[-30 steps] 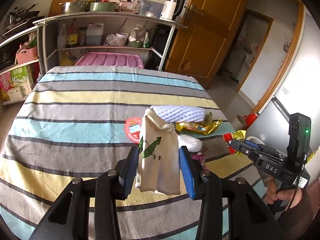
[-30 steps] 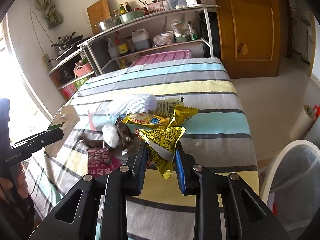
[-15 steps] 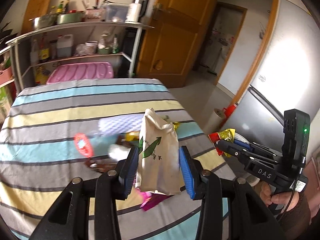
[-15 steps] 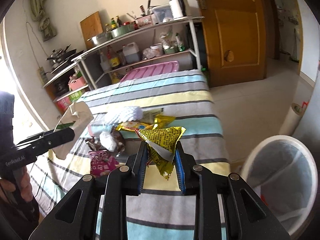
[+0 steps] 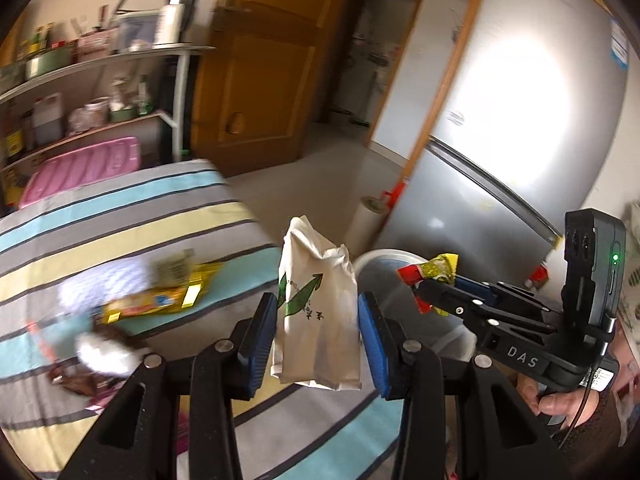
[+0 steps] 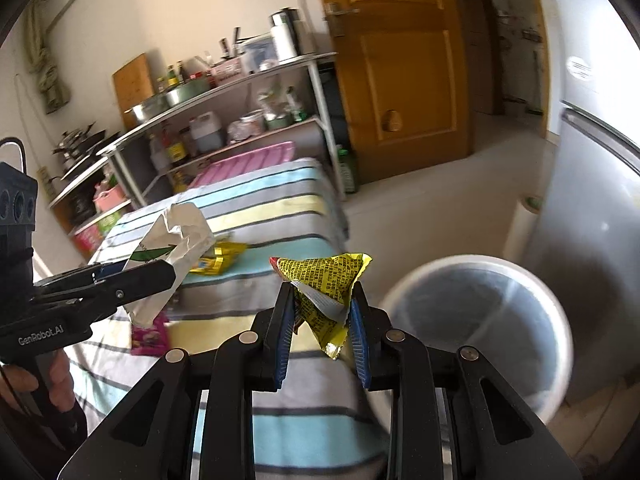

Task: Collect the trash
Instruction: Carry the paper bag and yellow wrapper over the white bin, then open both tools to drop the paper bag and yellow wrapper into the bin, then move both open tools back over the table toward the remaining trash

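Two sets of fingers [image 5: 318,322] [image 6: 322,318] clamping paper bag [image 5: 316,312] and yellow wrapper [image 6: 326,286], beside bin [image 6: 480,320].

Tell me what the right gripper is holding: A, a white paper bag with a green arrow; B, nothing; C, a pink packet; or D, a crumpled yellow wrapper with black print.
D: in the right wrist view the right gripper is pinched on the crumpled yellow wrapper; the white paper bag sits in the left gripper.

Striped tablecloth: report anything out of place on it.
Litter is strewn on the striped tablecloth: a yellow snack wrapper, a white foam net, a crumpled white wad and a magenta packet.
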Motion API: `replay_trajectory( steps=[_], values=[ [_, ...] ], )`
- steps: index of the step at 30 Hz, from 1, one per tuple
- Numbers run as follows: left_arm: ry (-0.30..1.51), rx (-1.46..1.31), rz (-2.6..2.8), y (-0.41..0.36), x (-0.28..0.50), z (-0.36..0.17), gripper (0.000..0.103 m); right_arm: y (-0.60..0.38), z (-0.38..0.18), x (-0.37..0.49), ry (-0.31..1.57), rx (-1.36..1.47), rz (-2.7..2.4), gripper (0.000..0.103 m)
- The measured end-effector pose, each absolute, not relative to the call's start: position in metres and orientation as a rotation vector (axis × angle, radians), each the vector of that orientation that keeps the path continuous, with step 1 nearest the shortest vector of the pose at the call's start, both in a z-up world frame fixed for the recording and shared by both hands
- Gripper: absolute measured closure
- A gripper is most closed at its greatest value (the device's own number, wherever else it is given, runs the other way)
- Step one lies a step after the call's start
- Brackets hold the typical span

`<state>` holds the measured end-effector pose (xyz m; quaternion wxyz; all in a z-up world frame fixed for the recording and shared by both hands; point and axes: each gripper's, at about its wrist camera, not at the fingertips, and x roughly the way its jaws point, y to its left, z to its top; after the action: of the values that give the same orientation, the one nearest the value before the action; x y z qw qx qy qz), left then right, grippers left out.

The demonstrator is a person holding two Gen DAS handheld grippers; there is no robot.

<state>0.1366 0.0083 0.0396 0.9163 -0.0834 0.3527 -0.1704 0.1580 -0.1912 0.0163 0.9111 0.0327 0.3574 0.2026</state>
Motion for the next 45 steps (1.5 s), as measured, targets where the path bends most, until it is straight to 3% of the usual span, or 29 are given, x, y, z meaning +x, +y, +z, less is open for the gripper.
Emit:
replay_trajectory(
  steps=[16, 32, 35, 36, 40, 45],
  values=[
    [0.838, -0.082, -0.507, -0.101, 0.176, 0.006, 0.059, -0.281, -0.02, 0.169, 0.815, 0.119, 0.201, 0.075],
    [0.893, 0.011, -0.454, -0.129, 0.191, -0.02, 0.059, -0.305, -0.061, 0.184, 0.908, 0.088, 0.104, 0.071],
    [0.885, 0.019, -0.453, -0.13, 0.19, -0.019, 0.055, -0.305, -0.062, 0.184, 0.912, 0.08, 0.093, 0.068],
    [0.886, 0.016, -0.45, -0.129, 0.19, -0.02, 0.049, -0.305, -0.062, 0.184, 0.911, 0.079, 0.089, 0.066],
    [0.885, 0.012, -0.439, -0.128, 0.19, -0.02, 0.043, -0.306, -0.06, 0.182, 0.902, 0.09, 0.085, 0.052],
    [0.874, 0.0, -0.435, -0.123, 0.187, -0.015, 0.04, -0.304, -0.054, 0.179, 0.889, 0.089, 0.081, 0.051]
  ],
)
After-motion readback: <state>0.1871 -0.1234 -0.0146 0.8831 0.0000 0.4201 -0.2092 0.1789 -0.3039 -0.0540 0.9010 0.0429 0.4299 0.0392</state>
